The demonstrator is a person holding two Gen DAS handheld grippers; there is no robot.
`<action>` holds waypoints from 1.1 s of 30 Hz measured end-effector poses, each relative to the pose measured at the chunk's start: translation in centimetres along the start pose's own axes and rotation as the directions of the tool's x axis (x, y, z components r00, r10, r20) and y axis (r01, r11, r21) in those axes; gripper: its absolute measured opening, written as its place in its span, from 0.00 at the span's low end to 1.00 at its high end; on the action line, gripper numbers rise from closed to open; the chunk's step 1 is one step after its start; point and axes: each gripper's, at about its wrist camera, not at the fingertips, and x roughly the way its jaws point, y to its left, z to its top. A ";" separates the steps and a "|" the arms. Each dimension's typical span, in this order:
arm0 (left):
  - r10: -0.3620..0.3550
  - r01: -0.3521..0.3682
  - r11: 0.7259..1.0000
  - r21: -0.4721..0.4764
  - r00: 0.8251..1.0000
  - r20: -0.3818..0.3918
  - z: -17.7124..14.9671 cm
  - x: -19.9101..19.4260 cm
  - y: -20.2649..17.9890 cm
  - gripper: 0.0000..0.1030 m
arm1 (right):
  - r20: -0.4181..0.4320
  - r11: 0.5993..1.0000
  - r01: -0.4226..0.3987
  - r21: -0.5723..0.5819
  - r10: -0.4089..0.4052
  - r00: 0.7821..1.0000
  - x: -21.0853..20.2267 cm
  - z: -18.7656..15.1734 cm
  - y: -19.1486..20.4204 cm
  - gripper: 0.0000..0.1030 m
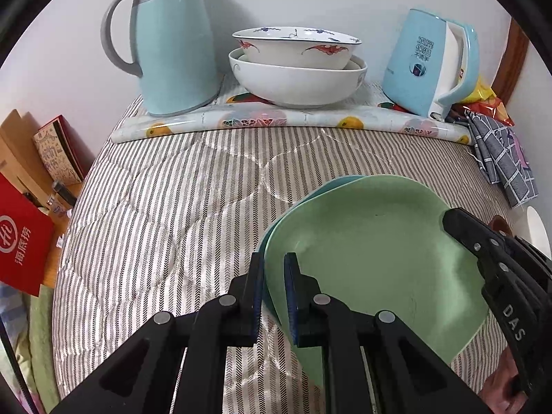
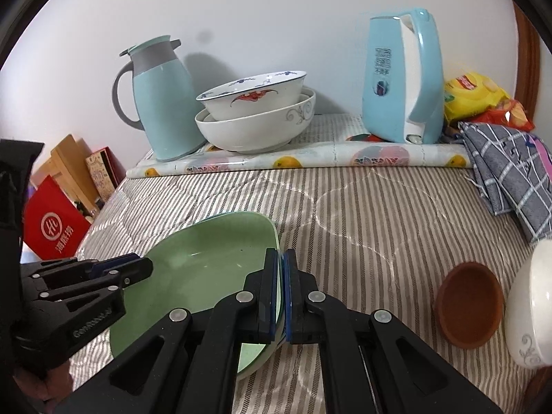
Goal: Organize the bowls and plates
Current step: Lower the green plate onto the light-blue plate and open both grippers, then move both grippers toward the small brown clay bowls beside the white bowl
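While hidden leftward, brown dish rightward.

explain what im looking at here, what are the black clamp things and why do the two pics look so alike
There is no robot here. A person holds a hand-held gripper in each hand, and each carries a wide-angle camera that looks along its two fingers. So one picture is taken from the left hand-held gripper and the other from the right hand-held gripper; each also sees the other tool at the side.

Both are shut on opposite edges of the green plate, which sits on a blue plate beneath. The surface is a striped quilt. At the back stand a thermos jug, two nested bowls and an electric kettle. On the right lie a checked cloth, a small brown dish and a white bowl.
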 end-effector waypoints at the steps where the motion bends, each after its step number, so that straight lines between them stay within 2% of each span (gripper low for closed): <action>1: 0.002 -0.002 1.000 -0.003 1.000 -0.001 0.0 0.0 0.1 0.12 | -0.003 1.000 -0.002 -0.004 0.002 1.000 0.2 0.1 0.0 0.03; 6: -0.003 0.003 1.000 -0.022 1.000 -0.007 -0.3 0.1 0.7 0.12 | -0.027 1.000 -0.004 -0.027 0.004 1.000 1.6 0.3 0.2 0.06; 11: -0.010 0.009 1.000 -0.027 1.000 -0.013 -0.7 -0.1 0.8 0.12 | -0.009 1.000 -0.005 -0.029 0.005 1.000 1.5 0.3 0.3 0.09; 13: -0.008 0.007 1.000 -0.027 1.000 -0.016 -0.9 -0.4 0.7 0.14 | 0.007 1.000 -0.002 -0.026 0.002 1.000 0.9 0.3 0.2 0.16; 15: -0.003 0.003 1.000 -0.030 1.000 -0.013 -1.2 -0.8 0.6 0.19 | 0.025 1.000 -0.002 -0.013 0.002 1.000 0.0 0.3 -0.2 0.34; 16: -0.002 0.001 1.000 -0.030 1.000 -0.011 -1.3 -1.0 0.5 0.21 | 0.038 1.000 -0.001 -0.005 0.002 0.999 -0.6 0.2 -0.4 0.36; 18: 0.005 -0.005 1.000 -0.029 1.000 -0.002 -1.5 -1.6 0.4 0.26 | 0.059 1.000 0.008 0.001 -0.008 0.998 -1.7 0.0 -0.8 0.37; 25: 0.003 -0.002 1.000 -0.025 1.000 0.027 -2.3 -4.0 -0.9 0.27 | 0.081 0.998 0.053 0.024 -0.055 0.995 -6.2 -1.8 -2.5 0.37; 33: -0.052 0.051 0.999 0.017 0.996 0.068 -3.5 -7.4 -5.0 0.27 | 0.109 0.984 0.160 0.073 -0.167 0.980 -12.8 -4.9 -5.8 0.49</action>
